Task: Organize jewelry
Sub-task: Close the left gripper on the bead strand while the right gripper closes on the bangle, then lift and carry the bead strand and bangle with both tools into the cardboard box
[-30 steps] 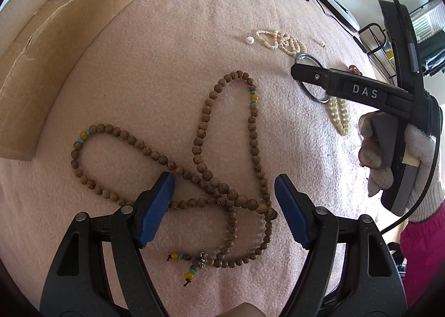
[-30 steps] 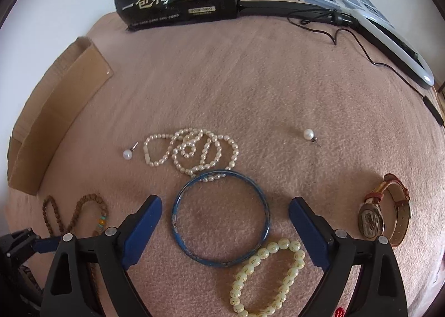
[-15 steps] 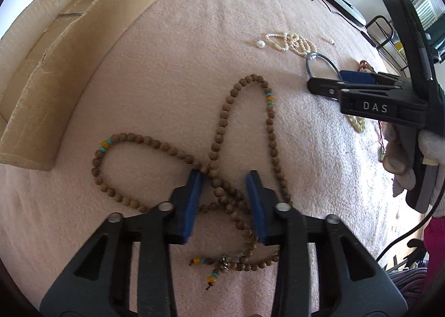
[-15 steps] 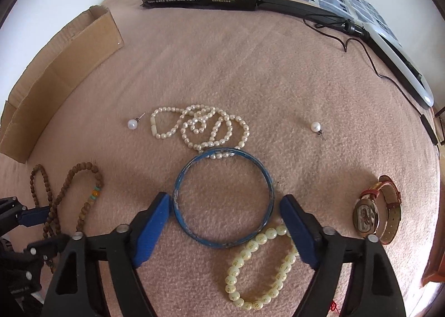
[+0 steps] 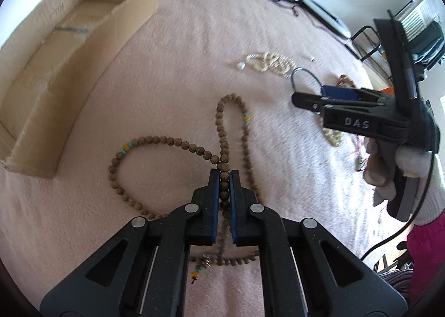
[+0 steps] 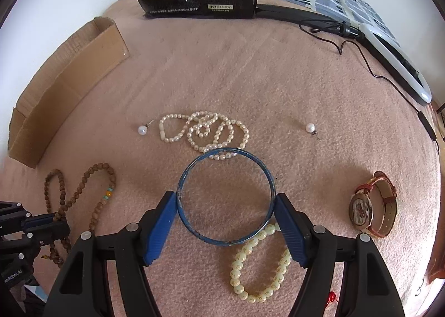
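My left gripper (image 5: pixel 224 178) is clamped on the wooden bead necklace (image 5: pixel 178 144): both blue pads press a short run of beads where the strands cross, and the remaining loops lie flat on the pink blanket (image 5: pixel 194 67). My right gripper (image 6: pixel 225 206) has its pads against opposite sides of the blue bangle (image 6: pixel 225 196), which rests on the blanket. I use the bangle as my reference. The pearl strand (image 6: pixel 205 133) lies just beyond it, with its nearest pearls inside the bangle's far rim. One pearl earring (image 6: pixel 142 129) lies beyond-left of the bangle, the other pearl earring (image 6: pixel 310 127) beyond-right. The cream bead bracelet (image 6: pixel 258 264) touches the bangle's near rim. The wristwatch (image 6: pixel 371 208) stands well right of the bangle. The cardboard box (image 6: pixel 69 89) sits far left of it, open side up.
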Action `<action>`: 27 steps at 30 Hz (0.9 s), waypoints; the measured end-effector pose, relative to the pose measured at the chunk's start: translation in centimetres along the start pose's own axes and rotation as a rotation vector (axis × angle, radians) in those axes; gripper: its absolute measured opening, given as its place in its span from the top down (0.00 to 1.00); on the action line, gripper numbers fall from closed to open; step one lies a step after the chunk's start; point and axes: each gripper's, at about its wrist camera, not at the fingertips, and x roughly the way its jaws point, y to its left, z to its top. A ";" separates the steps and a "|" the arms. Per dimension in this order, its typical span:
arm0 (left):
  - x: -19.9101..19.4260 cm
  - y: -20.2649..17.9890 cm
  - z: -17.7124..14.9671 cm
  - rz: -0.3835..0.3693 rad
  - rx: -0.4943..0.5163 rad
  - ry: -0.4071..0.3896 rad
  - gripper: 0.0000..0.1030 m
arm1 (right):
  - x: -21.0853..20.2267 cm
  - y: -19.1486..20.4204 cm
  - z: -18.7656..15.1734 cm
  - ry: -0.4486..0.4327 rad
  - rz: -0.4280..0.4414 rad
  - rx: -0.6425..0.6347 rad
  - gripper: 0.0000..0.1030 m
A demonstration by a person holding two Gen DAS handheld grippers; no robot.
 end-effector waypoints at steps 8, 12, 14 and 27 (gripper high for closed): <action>-4.3 -2.2 1.1 -0.045 0.062 -0.122 0.96 | -2.5 -0.8 -0.2 -0.058 0.022 0.024 0.29; -7.0 -2.6 1.5 -0.084 0.069 -0.181 0.96 | -4.4 -0.9 -0.3 -0.097 0.029 0.029 0.29; -7.9 -2.8 1.9 -0.092 0.071 -0.208 0.96 | -5.1 -1.0 0.1 -0.114 0.037 0.032 0.29; -16.1 -2.4 4.3 -0.137 0.086 -0.436 0.96 | -10.3 0.8 1.3 -0.234 0.068 0.025 0.29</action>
